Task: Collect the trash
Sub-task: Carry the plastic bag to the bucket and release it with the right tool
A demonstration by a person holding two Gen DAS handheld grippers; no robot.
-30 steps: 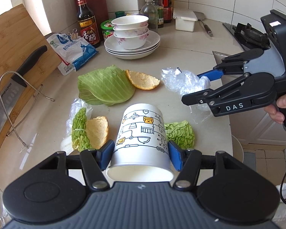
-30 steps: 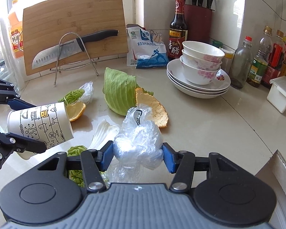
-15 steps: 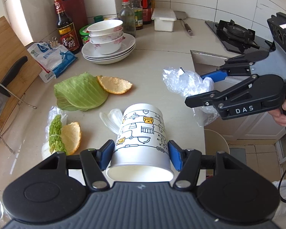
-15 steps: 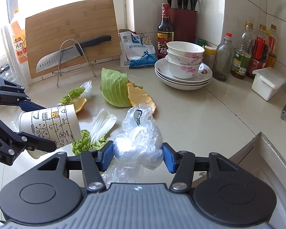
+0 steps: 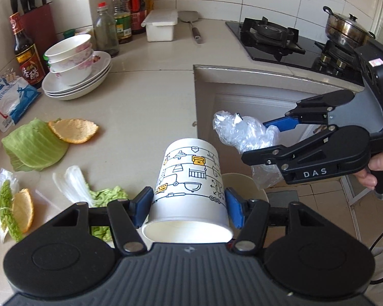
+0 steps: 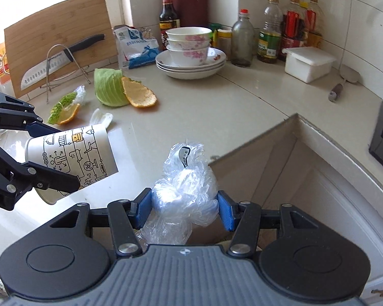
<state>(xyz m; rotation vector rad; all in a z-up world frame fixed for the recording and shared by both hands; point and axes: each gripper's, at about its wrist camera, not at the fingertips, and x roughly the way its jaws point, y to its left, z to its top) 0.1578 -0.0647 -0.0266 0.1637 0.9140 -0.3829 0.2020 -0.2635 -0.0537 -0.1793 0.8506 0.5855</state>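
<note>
1. Since a second ago, in the left wrist view, our left gripper [image 5: 189, 207] has swung away from the scraps toward the edge of the beige stone counter [image 5: 150, 107]. The green cabbage leaf [image 5: 34, 148] and orange peel [image 5: 75, 130], which lay straight ahead, now sit well off to the left. Our left gripper stays clamped on the white paper cup with line drawings [image 5: 189, 188], mouth toward the camera. A pale round bin rim [image 5: 245, 186] now shows below the counter edge, just behind the cup.

2. Also in that view, the right gripper [image 5: 265, 140] holds the crumpled clear plastic bag [image 5: 245, 137] out past the counter edge, over the floor.

3. In the right wrist view, our right gripper [image 6: 183, 210] remains clenched on the plastic bag, and the counter has slid left, so cabinet fronts fill the space beyond it. The cup hangs at left in the left gripper's jaws.

4. We judge both pieces are nearly over the bin; the vegetable scraps remain uncollected.
</note>
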